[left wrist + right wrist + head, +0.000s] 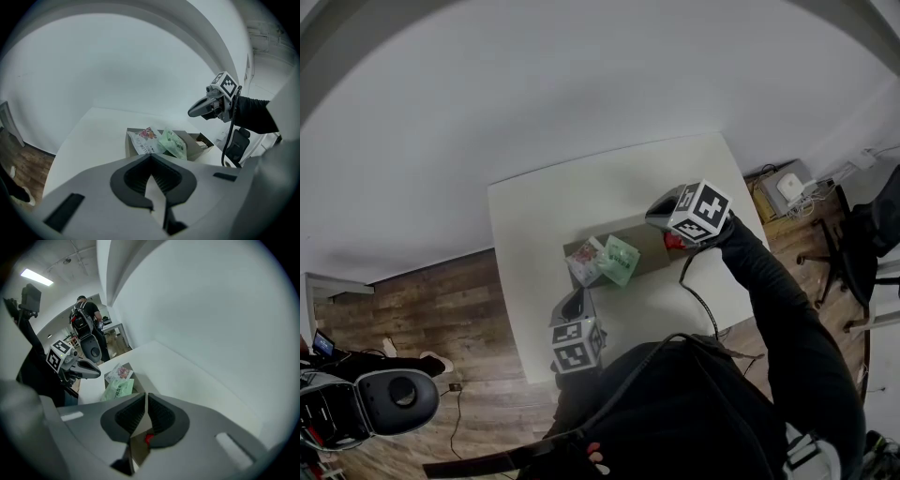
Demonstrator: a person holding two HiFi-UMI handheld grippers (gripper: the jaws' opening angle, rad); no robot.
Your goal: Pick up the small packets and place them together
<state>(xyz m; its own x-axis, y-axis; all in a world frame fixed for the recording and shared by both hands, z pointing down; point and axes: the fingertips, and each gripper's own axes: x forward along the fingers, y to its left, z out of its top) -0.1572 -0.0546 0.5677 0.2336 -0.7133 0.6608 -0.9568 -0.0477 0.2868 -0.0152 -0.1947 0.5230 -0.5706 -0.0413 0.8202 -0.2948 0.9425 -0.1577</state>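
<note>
Cardboard box on the desk: green packet and flower-printed packet touch at its left end. A red bit, probably a packet, lies at its right end, under the right gripper. The left gripper is near the box's front. Both sets of fingers are clenched and empty.

White packet, pink picture on it: dark print, only the letters "LLOW" legible in the left gripper view, the rest too small. Green packet: dark print, unreadable. Marker cube and second marker cube: black-and-white square code patterns, no letters or numbers.
</note>
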